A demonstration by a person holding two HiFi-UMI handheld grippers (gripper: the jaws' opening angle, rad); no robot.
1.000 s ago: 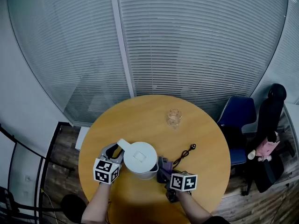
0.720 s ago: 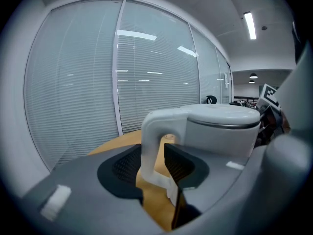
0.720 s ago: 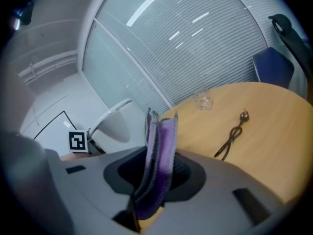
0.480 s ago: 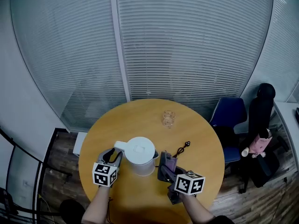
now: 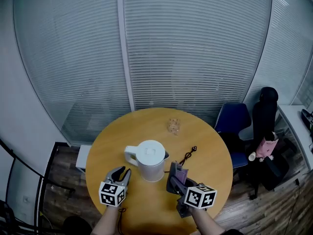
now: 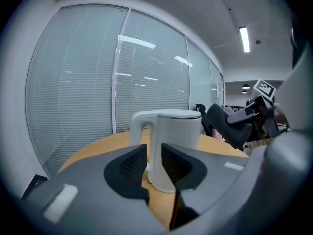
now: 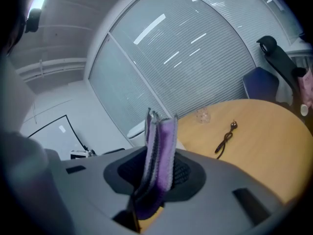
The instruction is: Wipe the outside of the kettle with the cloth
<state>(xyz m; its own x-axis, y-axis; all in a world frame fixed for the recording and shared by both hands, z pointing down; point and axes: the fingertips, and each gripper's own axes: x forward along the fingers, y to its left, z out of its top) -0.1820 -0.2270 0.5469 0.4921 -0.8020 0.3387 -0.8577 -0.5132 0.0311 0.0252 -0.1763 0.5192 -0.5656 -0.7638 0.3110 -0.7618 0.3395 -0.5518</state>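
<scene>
A white kettle [image 5: 150,159] stands upright near the middle of the round wooden table [image 5: 205,146], handle to the left. My left gripper [image 5: 120,173] sits just in front of and left of it, apart from the handle. In the left gripper view the kettle [image 6: 173,141] shows beyond the left gripper [image 6: 154,163]; its jaws are closing with nothing between the pads. My right gripper [image 5: 175,175] hovers right of the kettle, shut on a folded purple cloth [image 7: 159,155] that stands up between its pads. The cloth [image 5: 178,173] is clear of the kettle's wall.
A drinking glass [image 5: 173,126] stands at the far side of the table. A black power cord [image 5: 189,155] lies right of the kettle. A blue chair [image 5: 232,124] and a black chair [image 5: 264,114] stand beyond the table's right edge, before a blind-covered glass wall.
The left gripper has drawn back from the kettle's handle toward the near edge. The right gripper with the cloth has lifted and come away from the kettle's right side.
</scene>
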